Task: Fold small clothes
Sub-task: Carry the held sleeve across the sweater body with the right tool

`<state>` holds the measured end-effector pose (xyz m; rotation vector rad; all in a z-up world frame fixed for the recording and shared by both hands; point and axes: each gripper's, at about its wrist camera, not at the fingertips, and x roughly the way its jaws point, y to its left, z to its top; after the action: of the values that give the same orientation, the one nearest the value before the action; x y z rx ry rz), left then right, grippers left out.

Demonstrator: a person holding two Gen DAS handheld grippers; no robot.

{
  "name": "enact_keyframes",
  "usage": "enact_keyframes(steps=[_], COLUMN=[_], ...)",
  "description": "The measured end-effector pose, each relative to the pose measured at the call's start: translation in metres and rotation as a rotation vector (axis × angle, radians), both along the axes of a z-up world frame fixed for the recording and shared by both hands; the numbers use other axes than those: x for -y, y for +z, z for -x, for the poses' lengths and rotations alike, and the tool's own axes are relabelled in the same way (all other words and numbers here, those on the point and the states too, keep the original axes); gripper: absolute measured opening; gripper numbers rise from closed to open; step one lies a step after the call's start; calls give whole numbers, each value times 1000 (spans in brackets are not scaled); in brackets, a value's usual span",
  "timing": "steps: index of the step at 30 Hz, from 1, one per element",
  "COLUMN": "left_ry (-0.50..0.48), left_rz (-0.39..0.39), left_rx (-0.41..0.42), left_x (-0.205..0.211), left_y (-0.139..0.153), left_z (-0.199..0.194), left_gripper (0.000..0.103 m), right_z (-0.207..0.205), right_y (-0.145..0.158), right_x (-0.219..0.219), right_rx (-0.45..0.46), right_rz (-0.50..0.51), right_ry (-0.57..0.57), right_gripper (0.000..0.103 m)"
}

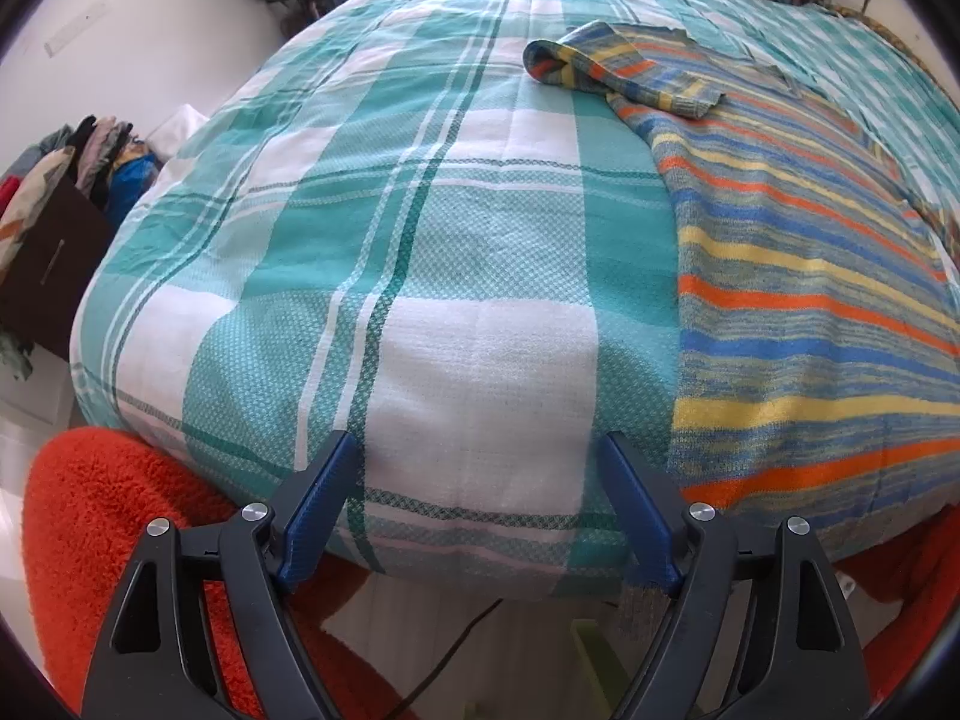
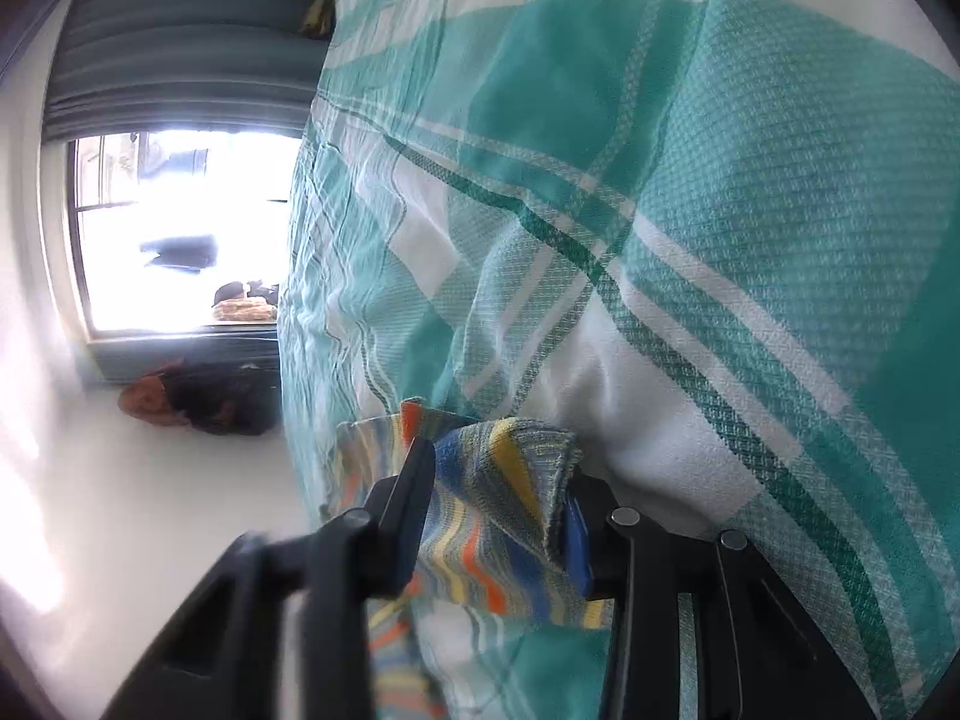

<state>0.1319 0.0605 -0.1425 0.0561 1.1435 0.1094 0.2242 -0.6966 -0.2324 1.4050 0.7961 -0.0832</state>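
The striped knit sweater [image 1: 798,276] lies flat on the teal plaid bedcover [image 1: 420,228], one sleeve [image 1: 600,69] folded over. The left gripper [image 1: 480,456] hangs wide apart beside it, above an orange fluffy rug [image 1: 108,516]. The right gripper [image 2: 498,480] pinches a sweater edge [image 2: 498,480].

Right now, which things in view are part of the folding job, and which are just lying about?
Job:
striped knit garment, spread on the bed
right gripper, shut on a bunched piece of it
left gripper, open, empty
plaid bedspread, the work surface

Lying about:
clothes pile on the floor
orange fleece
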Motion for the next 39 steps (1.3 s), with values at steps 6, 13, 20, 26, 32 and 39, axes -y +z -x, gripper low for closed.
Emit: enact_keyframes(steps=[6,13,20,26,32,39], left_ry=[3,0,1,-4,1,-2], left_rz=[1,-9,-24,-37,-43,-42], left_rx=[6,15,14,15,8,12], left_x=[-1,0,2,4,4,3], left_y=[0,0,0,-1,-4,-4], left_z=[1,2,2,2,-1,-1], left_gripper=[86,87,87,87,89,89], right_z=[-3,29,14,17,7,-20], right_y=[50,57,21,7,2,35], right_x=[-17,11,3,7,8,-30], right_rx=[-69,-156,-137,-55,-56,-353], right_rz=[504,573,303,178,116,762], right_ry=[74,-39,21,-95,-30,143], right_gripper=[21,26,30,38,27,3])
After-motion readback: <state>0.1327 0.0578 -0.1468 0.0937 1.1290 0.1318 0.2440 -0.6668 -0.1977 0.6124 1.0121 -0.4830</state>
